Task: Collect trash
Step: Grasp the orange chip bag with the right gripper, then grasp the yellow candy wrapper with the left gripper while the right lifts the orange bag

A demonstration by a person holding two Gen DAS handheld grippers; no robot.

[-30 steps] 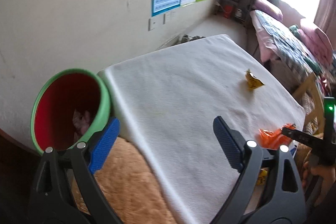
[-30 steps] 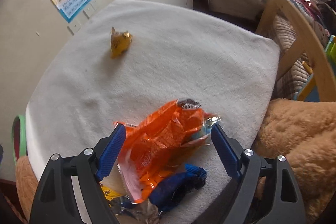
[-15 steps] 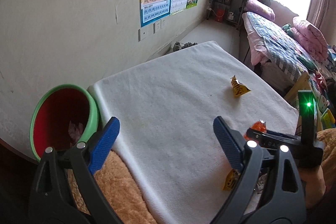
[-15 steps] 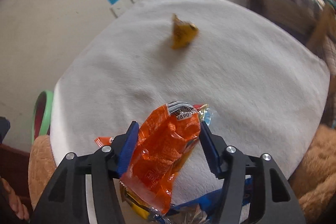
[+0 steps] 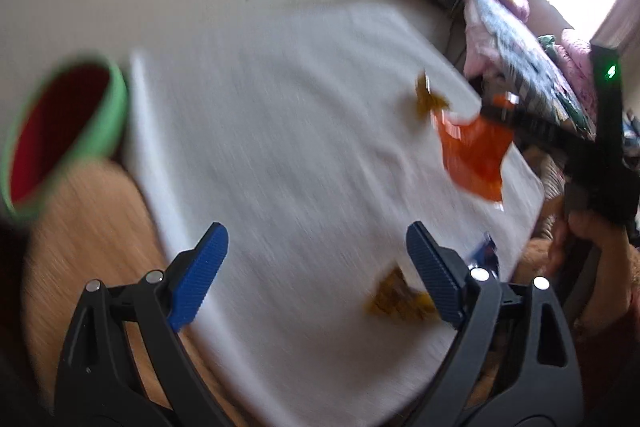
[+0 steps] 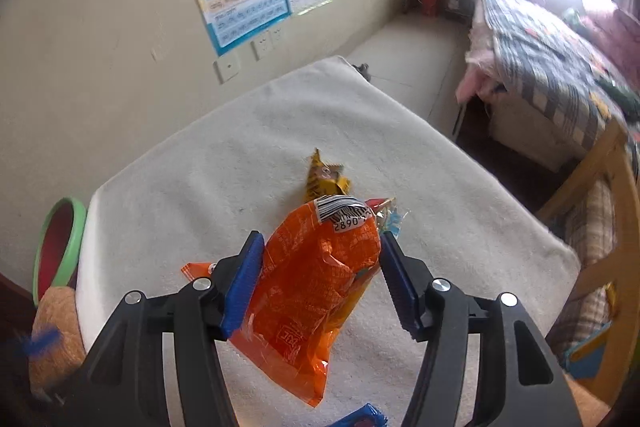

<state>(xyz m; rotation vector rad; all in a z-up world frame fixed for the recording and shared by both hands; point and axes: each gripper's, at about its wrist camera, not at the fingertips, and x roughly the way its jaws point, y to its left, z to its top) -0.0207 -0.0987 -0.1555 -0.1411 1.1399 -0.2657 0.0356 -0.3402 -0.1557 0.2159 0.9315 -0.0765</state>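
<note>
"2890" on orange wrapper (image 6: pixel 316 291)

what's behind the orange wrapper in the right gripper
A crumpled yellow wrapper lies on the white blanket just behind the orange wrapper. Its lower part is covered, as is the blanket beneath.

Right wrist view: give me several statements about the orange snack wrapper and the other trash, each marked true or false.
1. The right hand-held gripper is shut on the crinkled orange plastic snack wrapper. True.
2. The left hand-held gripper holds a wrapper. False: it is open with nothing between its pads.
3. A small yellow crumpled wrapper lies on the white fleecy cloth. True.
4. The round green bin with a red inside stands on the cloth. False: it stands off the cloth's edge.
</note>
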